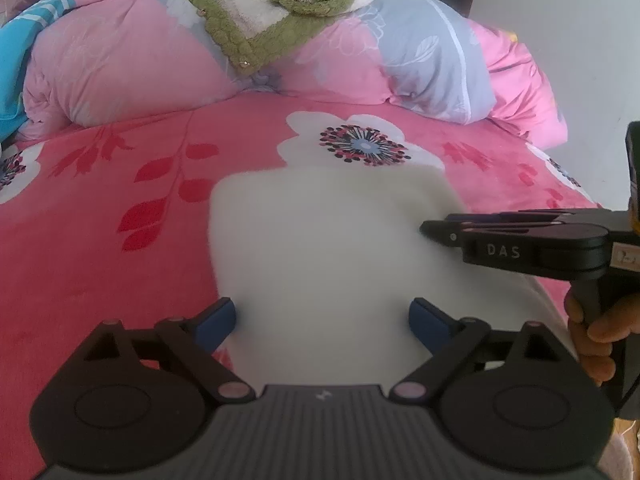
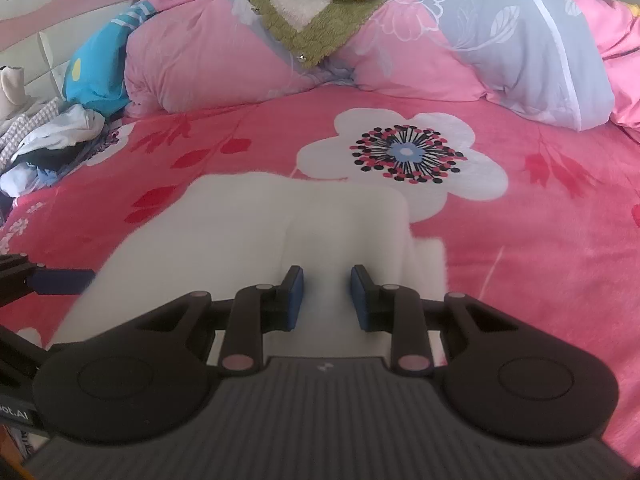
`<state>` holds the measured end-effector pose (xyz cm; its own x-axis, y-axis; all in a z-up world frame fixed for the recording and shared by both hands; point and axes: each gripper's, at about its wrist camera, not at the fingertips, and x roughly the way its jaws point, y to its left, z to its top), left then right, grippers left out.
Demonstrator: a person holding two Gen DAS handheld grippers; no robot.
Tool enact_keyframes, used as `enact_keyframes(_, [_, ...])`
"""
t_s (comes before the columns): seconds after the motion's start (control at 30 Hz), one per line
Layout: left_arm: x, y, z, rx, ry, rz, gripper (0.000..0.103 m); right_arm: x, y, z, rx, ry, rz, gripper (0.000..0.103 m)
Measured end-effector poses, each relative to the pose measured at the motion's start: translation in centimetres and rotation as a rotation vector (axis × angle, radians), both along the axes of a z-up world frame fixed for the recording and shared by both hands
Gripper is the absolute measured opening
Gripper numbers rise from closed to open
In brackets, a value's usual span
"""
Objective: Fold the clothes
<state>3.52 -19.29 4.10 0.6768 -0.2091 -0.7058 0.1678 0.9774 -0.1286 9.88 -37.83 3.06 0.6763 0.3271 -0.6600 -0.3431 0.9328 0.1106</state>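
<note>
While we look across the bed (image 1: pixel 80 272) from left to right, a red-leaf print on its pink cover comes first, then the white garment (image 1: pixel 320 240) lying flat near the middle, just below a large printed flower (image 1: pixel 360 144). We hold our left gripper (image 1: pixel 322 320) with its jaws spread wide over the near edge of that garment, the blue pads (image 1: pixel 218 320) apart and pressing nothing. Our right gripper (image 2: pixel 326 296) sits at the garment's right side; its jaws stand narrowly parted with white cloth between them, though we cannot tell whether the pads pinch it. Behind, a pink and grey quilt (image 1: pixel 132 60) is bunched up, with a green and white towel (image 1: pixel 256 12) heaped on top.
</note>
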Motion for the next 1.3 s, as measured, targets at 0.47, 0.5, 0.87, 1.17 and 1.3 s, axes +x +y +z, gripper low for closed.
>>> enact_keyframes(0.47, [0.0,-0.3,-0.2,0.006,-0.002,0.005,0.096,3.3,1.8,4.2,-0.054,-0.036,-0.015,0.028])
enact_keyframes(0.5, [0.0,-0.3,-0.2,0.005,-0.004,0.003,0.096,3.9,1.9,4.3,-0.049,-0.038,-0.015,0.028])
enact_keyframes(0.87, [-1.2,2.7,0.1,-0.105,-0.106,-0.021,0.094,4.0,-1.0,3.6,0.009,-0.055,-0.113,0.034])
enact_keyframes(1.17, [-0.4,-0.6,2.5,0.044,-0.291,-0.092,0.094,-10.9,-10.8,4.5,0.488,-0.249,-0.383,0.044])
enact_keyframes(1.3, [1.4,-2.6,2.6,0.082,-0.3,-0.1,0.094,-15.3,-11.0,2.1,0.624,-0.249,-0.32,0.045])
